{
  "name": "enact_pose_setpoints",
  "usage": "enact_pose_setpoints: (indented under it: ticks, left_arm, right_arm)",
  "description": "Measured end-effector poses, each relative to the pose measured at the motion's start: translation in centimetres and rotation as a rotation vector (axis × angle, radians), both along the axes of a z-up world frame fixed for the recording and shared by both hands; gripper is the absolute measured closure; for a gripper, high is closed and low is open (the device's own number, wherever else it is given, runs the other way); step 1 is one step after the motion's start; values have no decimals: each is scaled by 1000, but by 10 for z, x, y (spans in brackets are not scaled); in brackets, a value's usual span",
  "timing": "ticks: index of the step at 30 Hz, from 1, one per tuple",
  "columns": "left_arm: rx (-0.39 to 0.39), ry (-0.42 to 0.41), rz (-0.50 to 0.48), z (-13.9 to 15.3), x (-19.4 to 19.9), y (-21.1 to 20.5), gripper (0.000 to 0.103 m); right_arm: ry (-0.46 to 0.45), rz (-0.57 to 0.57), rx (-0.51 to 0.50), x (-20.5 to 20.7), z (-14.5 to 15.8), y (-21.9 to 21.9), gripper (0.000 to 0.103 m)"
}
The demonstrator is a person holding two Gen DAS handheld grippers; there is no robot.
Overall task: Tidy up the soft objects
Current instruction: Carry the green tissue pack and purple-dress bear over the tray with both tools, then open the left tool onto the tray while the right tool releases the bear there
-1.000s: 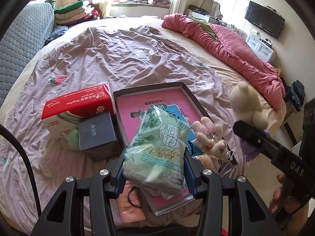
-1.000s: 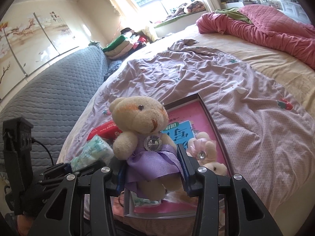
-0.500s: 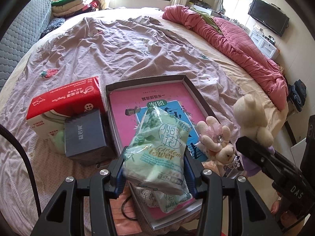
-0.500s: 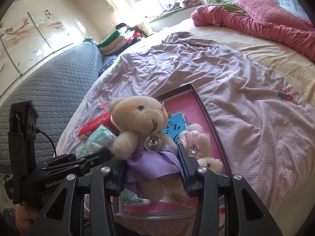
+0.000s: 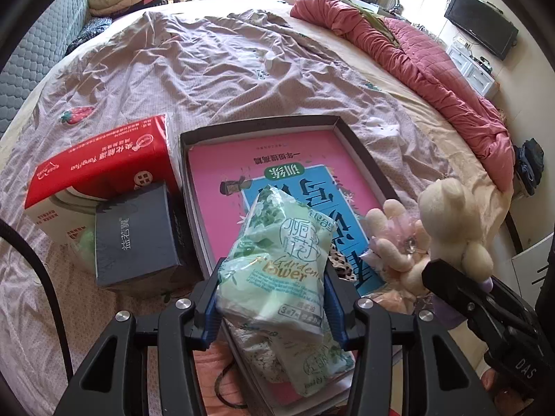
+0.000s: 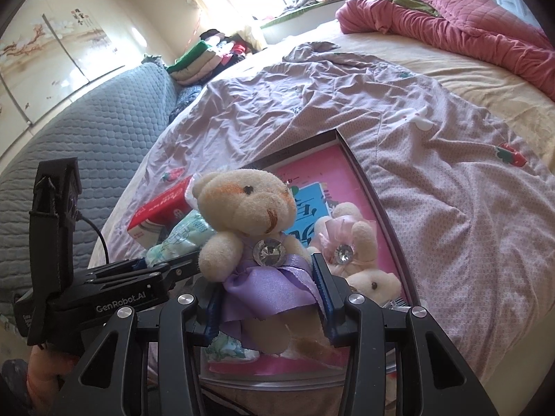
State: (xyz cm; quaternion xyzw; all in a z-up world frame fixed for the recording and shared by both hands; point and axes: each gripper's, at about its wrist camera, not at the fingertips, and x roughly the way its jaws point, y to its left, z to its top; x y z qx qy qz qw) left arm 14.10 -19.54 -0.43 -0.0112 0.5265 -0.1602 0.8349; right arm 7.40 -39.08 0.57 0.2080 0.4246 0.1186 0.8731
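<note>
The soft tissue pack point(image 5: 277, 270), pale green with a flower print, is clamped between the blue pads of the left tool point(image 5: 274, 303) and hangs over the near end of the shallow dark tray point(image 5: 364, 152) on the bed point(image 5: 208, 62). Far left on the mauve sheet sits a red-and-white tissue box point(image 5: 100, 166), with a dark grey box point(image 5: 135, 235) leaning against its front — both just beside the tray's left wall. Inside the tray lies a pink book point(image 5: 263, 152) with a blue panel, printed side up. Toward the tray's right edge a small pink-dressed plush bear point(image 6: 347, 242) lies in the tray, a clear gem on its chest. Further right, the right tool point(image 6: 267, 294) is clenched on a cream teddy bear point(image 6: 249, 215) in a purple satin dress — its pads press the skirt on both sides, and the bear sits upright above the tray's near corner. Beyond, a rumpled pink quilt point(image 5: 416, 62) runs along the bed's far right side.
</note>
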Motion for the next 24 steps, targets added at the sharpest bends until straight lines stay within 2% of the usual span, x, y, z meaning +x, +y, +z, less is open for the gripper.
enact_pose_setpoints:
  ticks: [15,24]
  left_arm:
    - [16,31,-21,-19,5,-6,53]
    - [3,43,-17,-24,7,-2,53]
  right_arm:
    - [33,18,-36,7,-16,11,55]
    - [44,34,-108,11,-26,22,55]
